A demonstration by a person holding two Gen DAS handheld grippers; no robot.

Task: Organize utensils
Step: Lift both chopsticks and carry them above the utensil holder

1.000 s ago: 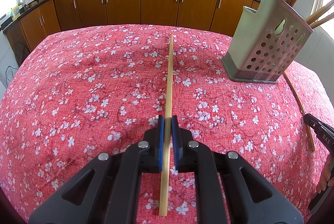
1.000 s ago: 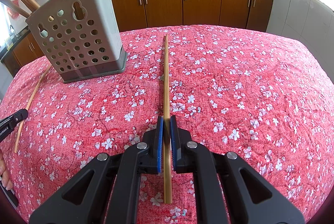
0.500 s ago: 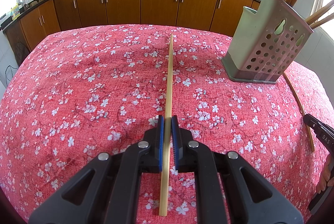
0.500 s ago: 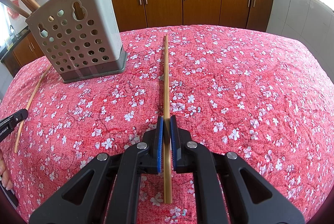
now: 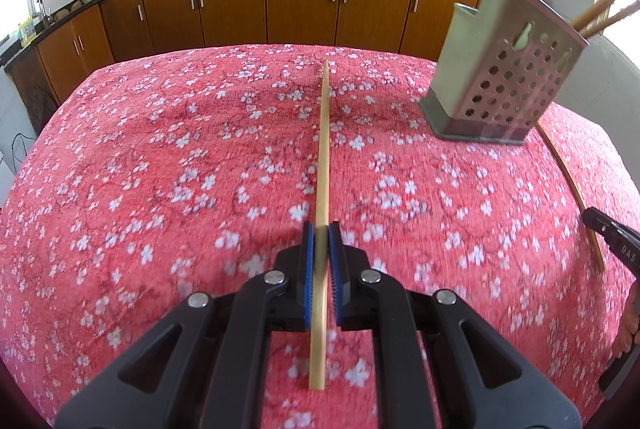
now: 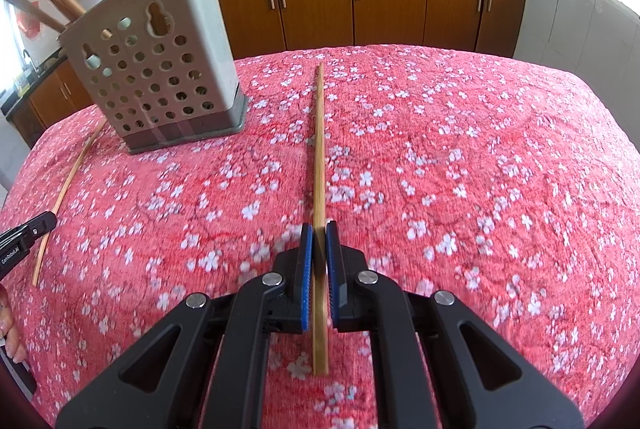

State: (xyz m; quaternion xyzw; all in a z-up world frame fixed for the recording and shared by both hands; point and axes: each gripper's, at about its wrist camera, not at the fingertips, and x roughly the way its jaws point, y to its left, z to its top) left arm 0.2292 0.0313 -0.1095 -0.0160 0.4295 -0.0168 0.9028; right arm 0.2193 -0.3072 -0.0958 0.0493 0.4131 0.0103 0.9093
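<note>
**A:** Two chopsticks are in hand, one per tool. Starting on the left: the left gripper [image 5: 321, 235] has its blue pads closed on a pale chopstick [image 5: 325, 149], which runs forward over the red floral cloth [image 5: 160, 169], its butt end sticking out behind the jaws.

**B:** And further right?

**A:** The perforated grey holder [image 5: 504, 77] stands on the cloth between the two tools, with several sticks already in it. The right gripper [image 6: 319, 233] is clamped the same way on a darker chopstick [image 6: 319, 149].

**B:** So which step is this?

**A:** I'd judge both are picked up and the carry to the holder is due. Each stick needs lifting, tipping tip-down and lowering into the holder's open top, one tool at a time so they don't clash.

**B:** Anything unclear?

**A:** Whether the far tips rest on the cloth or hang just above it I can't tell. The holder's top and the upper ends of its sticks are cut off by the frame. A third stick [image 6: 68, 181] lies beside the holder, partly hidden behind its base. Near cloth is blurred in both views.
</note>
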